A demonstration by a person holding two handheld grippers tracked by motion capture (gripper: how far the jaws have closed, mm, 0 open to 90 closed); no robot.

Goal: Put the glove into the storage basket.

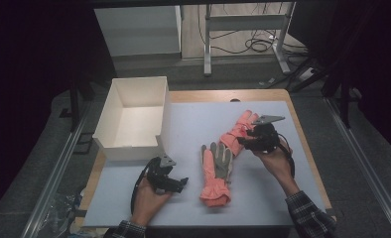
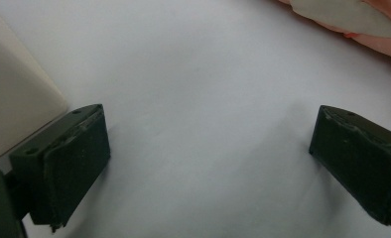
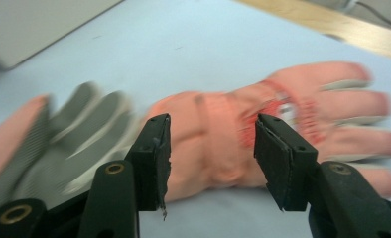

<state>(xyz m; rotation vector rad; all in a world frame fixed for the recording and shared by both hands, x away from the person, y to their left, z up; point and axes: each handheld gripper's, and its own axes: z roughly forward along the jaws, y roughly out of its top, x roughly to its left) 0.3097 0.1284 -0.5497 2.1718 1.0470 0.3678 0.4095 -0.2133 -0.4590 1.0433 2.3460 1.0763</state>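
Note:
Two pink and grey gloves lie on the pale blue mat. The near glove [image 1: 216,173] lies palm up with its cuff toward the person. The far glove [image 1: 236,131] points to the back right; its wrist [image 3: 218,144] shows between the jaws of my right gripper [image 3: 211,148], which is open just above it and holds nothing. My right gripper [image 1: 255,136] hovers over that glove in the high view. My left gripper [image 1: 178,184] stands open near the mat's front left, left of the near glove, over bare mat [image 2: 203,124] with nothing between its jaws.
An open white box [image 1: 134,116] stands at the mat's back left; its wall [image 2: 15,99] is close beside my left gripper. The wooden table edge [image 1: 302,134] runs past the mat on the right. Cables and a metal frame lie on the floor behind.

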